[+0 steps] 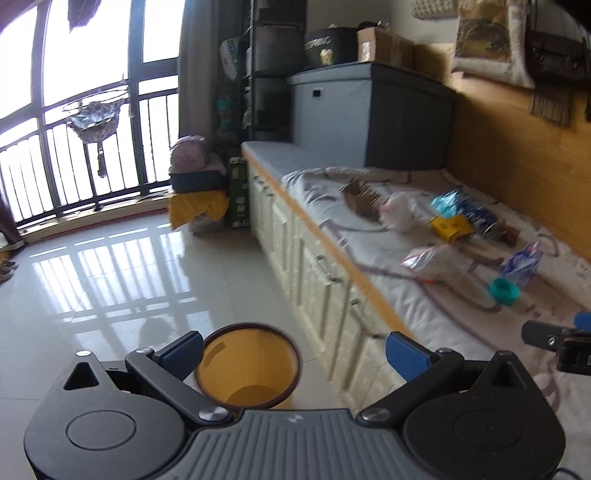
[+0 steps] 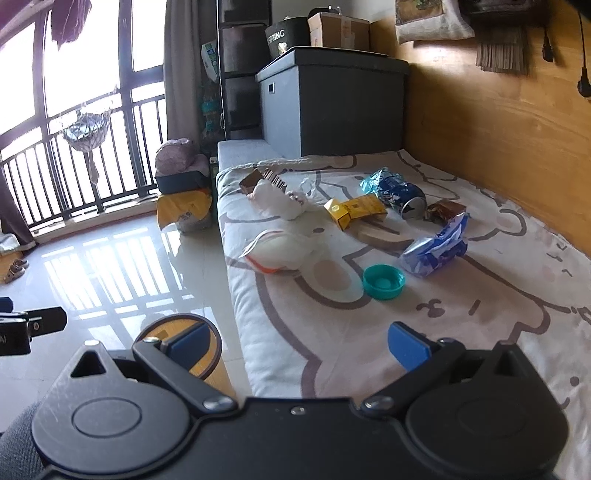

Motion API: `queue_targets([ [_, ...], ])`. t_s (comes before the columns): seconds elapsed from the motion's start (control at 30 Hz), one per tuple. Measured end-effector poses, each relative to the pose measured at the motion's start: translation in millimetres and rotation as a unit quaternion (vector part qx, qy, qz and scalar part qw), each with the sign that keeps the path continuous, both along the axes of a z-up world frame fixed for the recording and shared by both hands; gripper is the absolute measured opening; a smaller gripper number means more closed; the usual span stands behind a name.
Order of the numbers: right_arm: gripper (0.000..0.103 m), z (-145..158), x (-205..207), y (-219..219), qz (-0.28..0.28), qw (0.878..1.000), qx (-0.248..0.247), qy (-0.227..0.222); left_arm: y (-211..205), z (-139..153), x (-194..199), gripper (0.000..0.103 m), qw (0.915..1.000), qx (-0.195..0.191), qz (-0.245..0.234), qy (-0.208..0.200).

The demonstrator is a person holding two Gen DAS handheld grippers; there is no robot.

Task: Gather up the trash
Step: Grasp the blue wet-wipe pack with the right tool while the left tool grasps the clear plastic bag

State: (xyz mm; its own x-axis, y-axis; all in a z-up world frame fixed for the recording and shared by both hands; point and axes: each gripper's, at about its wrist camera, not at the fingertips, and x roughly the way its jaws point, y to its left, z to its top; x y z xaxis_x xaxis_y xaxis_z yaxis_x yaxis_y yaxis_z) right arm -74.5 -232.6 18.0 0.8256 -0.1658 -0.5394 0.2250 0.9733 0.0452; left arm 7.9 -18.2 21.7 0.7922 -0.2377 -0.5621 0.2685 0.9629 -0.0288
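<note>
Trash (image 2: 354, 210) on bed (image 2: 461, 325), bin (image 1: 247, 365) alongside

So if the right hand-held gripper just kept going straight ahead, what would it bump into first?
Probably the teal lid lying on the blanket: it sits nearest, roughly in line with the open right hand-held gripper, though depth is unclear.

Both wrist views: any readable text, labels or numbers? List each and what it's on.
"SPRING": black round box on the grey storage chest; in the left wrist view it is blurred.
Yellow carton: print too small to read.
Blue wrappers: print unreadable.
Cardboard box: label blurred.
Green box on the floor: unreadable.
</note>
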Motion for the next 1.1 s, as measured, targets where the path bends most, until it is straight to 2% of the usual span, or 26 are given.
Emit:
queue_targets([
  [0.2, 0.103, 7, 2, -29, -0.003, 1.0, 0.013, -0.008, -25, 11, 9, 0.103, 0.9979, -0.025, -0.051, -0.031],
  [0.37, 0.103, 12, 0, -60, -0.023, 0.999, 0.034, -0.036, -60, 19, 26, 0.103, 0.9948, -0.014, -0.089, -0.046],
  [0.53, 0.103, 12, -1, -92, -0.064, 0.996, 0.036, -0.047, -100, 21, 48, 0.103, 0.989, 0.015, -0.132, -0.064],
  [0.77, 0.103, 3, 3, -135, -0.103, 0.991, 0.066, -0.058, -151, 0, 84, 0.103, 0.9749, 0.045, -0.207, -0.068],
  [0.87, 0.103, -2, 7, -150, -0.114, 0.989, 0.077, -0.062, -168, -9, 96, 0.103, 0.9724, 0.052, -0.22, -0.058],
  [0.93, 0.103, -7, 12, -160, -0.124, 0.986, 0.09, -0.067, -177, -15, 100, 0.103, 0.9685, 0.062, -0.231, -0.069],
  [1.1, 0.103, -17, 27, -184, -0.154, 0.976, 0.137, -0.074, -196, -28, 109, 0.103, 0.9588, 0.114, -0.238, -0.104],
])
